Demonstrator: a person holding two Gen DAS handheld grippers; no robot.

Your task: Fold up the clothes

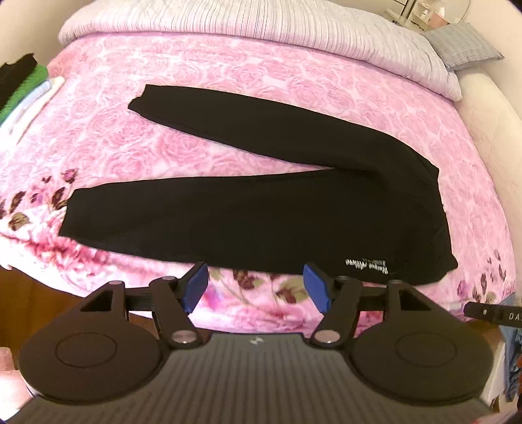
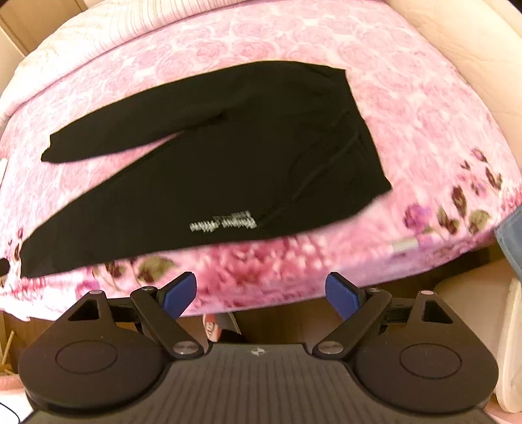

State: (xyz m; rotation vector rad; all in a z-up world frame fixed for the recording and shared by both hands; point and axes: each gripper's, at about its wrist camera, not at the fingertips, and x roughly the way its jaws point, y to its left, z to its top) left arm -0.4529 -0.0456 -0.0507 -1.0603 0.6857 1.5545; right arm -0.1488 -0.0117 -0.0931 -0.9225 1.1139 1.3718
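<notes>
Two tools wait spread wide at the foot of the bed as I look in from afar: my left tool hangs with its blue pads parted and nothing between them, just short of the near trouser leg, and my right tool is equally agape and empty over the bed's front edge. Black trousers lie flat on the pink rose-patterned blanket, the legs splayed in a V that opens to the left, the waist to the right; white lettering marks the fabric near the waist on the nearer leg. From the right wrist camera the same trousers fill the middle of the blanket, lettering toward me, the near leg running close to the front edge. A pale striped quilt is bunched along the far side of the bed, with a grey-blue pillow at its right end. A stack of folded clothes, black and green over white, sits at the bed's far left.
</notes>
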